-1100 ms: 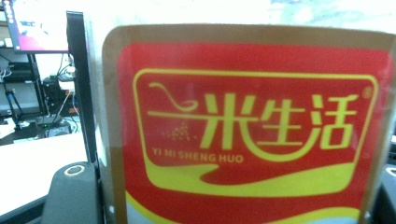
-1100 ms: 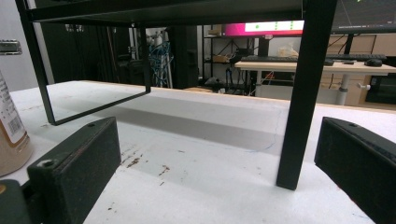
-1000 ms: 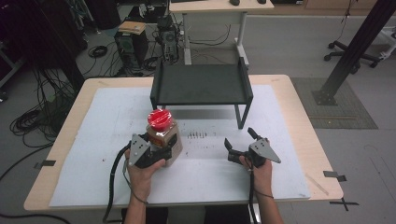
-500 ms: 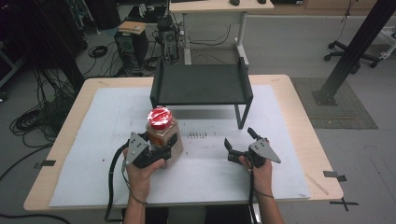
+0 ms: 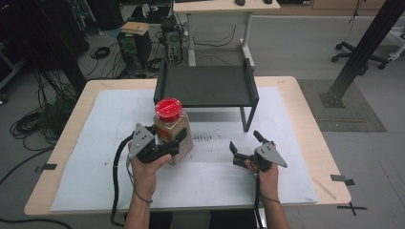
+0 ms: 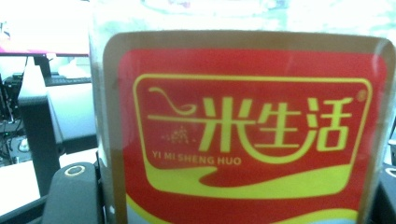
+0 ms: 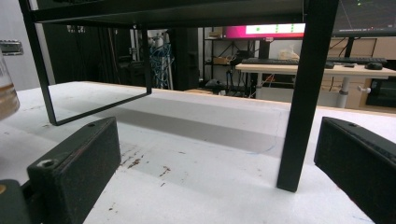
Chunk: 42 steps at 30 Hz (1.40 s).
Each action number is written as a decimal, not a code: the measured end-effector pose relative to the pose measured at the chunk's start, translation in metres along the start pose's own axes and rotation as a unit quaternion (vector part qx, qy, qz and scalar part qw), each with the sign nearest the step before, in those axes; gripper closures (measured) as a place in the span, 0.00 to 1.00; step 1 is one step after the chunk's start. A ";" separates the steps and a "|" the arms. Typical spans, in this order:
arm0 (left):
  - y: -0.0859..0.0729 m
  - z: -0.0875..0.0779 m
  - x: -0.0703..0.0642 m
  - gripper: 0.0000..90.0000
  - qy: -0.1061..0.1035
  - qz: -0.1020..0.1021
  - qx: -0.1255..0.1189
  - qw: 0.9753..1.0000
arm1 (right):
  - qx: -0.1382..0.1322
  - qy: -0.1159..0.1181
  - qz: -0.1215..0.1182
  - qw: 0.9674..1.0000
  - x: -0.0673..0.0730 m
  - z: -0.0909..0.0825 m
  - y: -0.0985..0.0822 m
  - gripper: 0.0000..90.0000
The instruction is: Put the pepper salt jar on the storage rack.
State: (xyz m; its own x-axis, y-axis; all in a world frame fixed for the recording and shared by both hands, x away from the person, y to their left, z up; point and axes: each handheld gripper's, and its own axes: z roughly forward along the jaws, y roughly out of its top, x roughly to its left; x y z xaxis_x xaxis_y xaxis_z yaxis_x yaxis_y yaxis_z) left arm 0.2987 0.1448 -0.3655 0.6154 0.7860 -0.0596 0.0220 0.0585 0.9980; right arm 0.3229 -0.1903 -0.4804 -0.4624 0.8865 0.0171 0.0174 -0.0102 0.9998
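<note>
The left claw [image 5: 179, 140] is clamped on the jar [image 5: 173, 133], a clear container with a red lid [image 5: 168, 108] and a red and yellow label [image 6: 247, 130]; its jaws press on the jar's lower body from either side, well below the lid. The jar is over the near-left part of the worktop [image 5: 86, 157], just in front of the left end of the black shelf [image 5: 205, 86], and appears to be clear of the white surface, though the high view cannot confirm the gap under its base. The right claw [image 5: 244, 144] holds nothing: its jaws stand apart, resting low near the worktop and aimed at the shelf's front leg [image 7: 303, 93]. Probable faults: the grip sits low on a tall, smooth container, so the loaded upper part may tip forward or rotate between the jaws if the hand tilts or accelerates sharply. If the jar is bound for the shelf top, insufficient height would drive the lid or shoulder into the shelf's front edge and side rail, which could knock the jar out of the grip. The smooth wall also permits downward slip. Orientation: the jar's long axis is close to vertical, lid up and base down, leaning slightly away from the person; the label faces back toward the left claw's camera.
</note>
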 end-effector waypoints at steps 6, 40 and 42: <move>0.013 0.005 -0.001 0.28 -0.005 0.000 -0.002 1.000 | -0.001 -0.001 0.000 1.000 0.000 0.000 0.000 0.00; 0.097 0.053 0.019 0.28 0.007 0.014 -0.011 1.000 | -0.005 0.000 0.001 1.000 0.000 -0.001 0.000 0.00; 0.099 0.056 0.022 0.28 0.008 0.013 -0.012 1.000 | -0.005 0.000 0.001 1.000 0.000 -0.001 0.000 0.00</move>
State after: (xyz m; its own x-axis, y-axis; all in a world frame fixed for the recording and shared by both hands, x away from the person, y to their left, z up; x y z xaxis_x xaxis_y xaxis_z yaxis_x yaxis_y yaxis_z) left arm 0.3586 0.1336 -0.2671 0.6023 0.7976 -0.0337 -0.0124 0.0515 0.9986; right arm 0.3225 -0.1909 -0.4806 -0.4624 0.8865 0.0200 0.0098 -0.0174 0.9998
